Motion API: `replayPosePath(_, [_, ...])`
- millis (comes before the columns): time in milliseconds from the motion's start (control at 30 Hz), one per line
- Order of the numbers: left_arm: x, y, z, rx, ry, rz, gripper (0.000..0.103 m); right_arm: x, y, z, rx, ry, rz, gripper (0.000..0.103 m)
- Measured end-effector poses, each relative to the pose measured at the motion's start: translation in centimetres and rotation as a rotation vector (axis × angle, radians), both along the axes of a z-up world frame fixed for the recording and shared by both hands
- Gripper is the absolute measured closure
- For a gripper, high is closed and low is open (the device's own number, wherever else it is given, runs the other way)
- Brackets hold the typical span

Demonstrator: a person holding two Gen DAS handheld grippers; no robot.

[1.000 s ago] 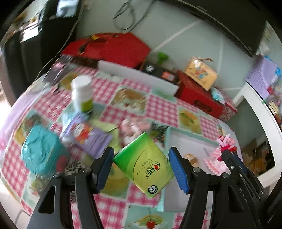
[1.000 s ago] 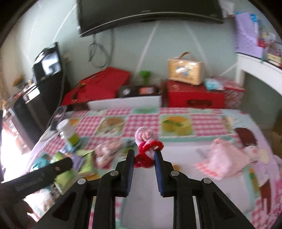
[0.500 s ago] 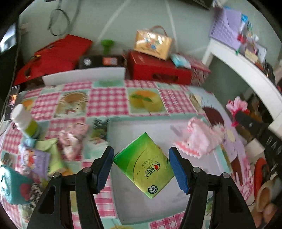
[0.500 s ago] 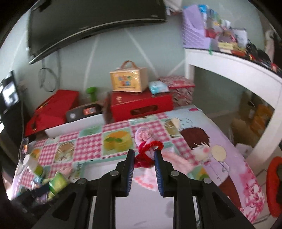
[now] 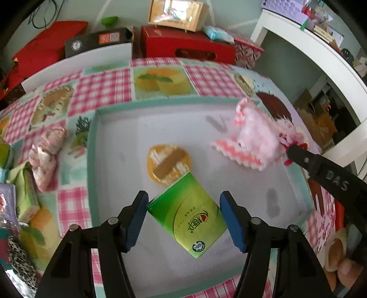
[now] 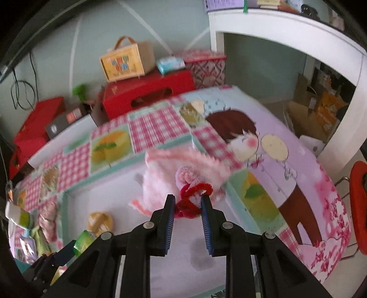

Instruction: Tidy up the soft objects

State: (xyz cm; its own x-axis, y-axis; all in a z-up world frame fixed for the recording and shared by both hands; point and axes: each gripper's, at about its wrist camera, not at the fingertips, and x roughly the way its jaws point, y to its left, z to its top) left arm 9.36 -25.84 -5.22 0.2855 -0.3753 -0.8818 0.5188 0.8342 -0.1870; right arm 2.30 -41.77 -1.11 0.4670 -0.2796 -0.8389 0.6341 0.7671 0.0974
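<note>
My left gripper [image 5: 183, 206] is shut on a green tissue pack [image 5: 187, 213], held tilted above the white tray [image 5: 91, 160] with its teal rim. In the tray lie a round orange-brown pouch [image 5: 168, 164] and a fluffy pink-and-white cloth [image 5: 254, 137]. My right gripper [image 6: 187, 204] is shut on a small pink knitted toy with a red pipe-cleaner loop [image 6: 191, 190], held over the pink cloth [image 6: 165, 183] at the tray's right side. The right gripper also shows at the right of the left wrist view [image 5: 291, 149].
A pink wrapped bundle [image 5: 44, 160], green packets [image 5: 25, 199] and a leopard-print item [image 5: 20, 259] lie left of the tray on the checked tablecloth. Red boxes [image 5: 188, 45] and a tan carry box [image 5: 176, 13] stand behind. A white desk [image 6: 298, 29] is at right.
Both grippers have swung right and down from the cluttered left side to over the white tray. Each has kept its hold; the tray now looks closer and larger.
</note>
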Motion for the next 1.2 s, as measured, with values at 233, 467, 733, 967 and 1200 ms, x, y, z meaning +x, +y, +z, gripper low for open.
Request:
replayPosePath(233, [-0.5,-0.2,-1.3,0.015,0.031,-0.012,0.037,0.4,-0.2,-2.4,0.035,0.076,-0.014,0.075])
replayPosePath(467, [-0.6,-0.4,-1.7,0.021,0.058,-0.016,0.037,1.0,0.2,-3.3,0.037,0.12,-0.004,0.071])
replayPosePath(733, [-0.7,-0.1,-1.3,0.004,0.052,-0.005,0.03,1.3,0.7,-2.5,0.016,0.112,0.004,0.047])
replayPosePath(967, [-0.5,0.9,-0.3,-0.03,0.028,0.018,0.011,1.4,1.1,-1.4,-0.006,0.076,0.004,0.041])
replayPosePath(1200, [-0.1,2.4,0.9,-0.084,0.009,0.045,0.007,1.2,1.1,-0.9,-0.012,0.047,-0.004,0.027])
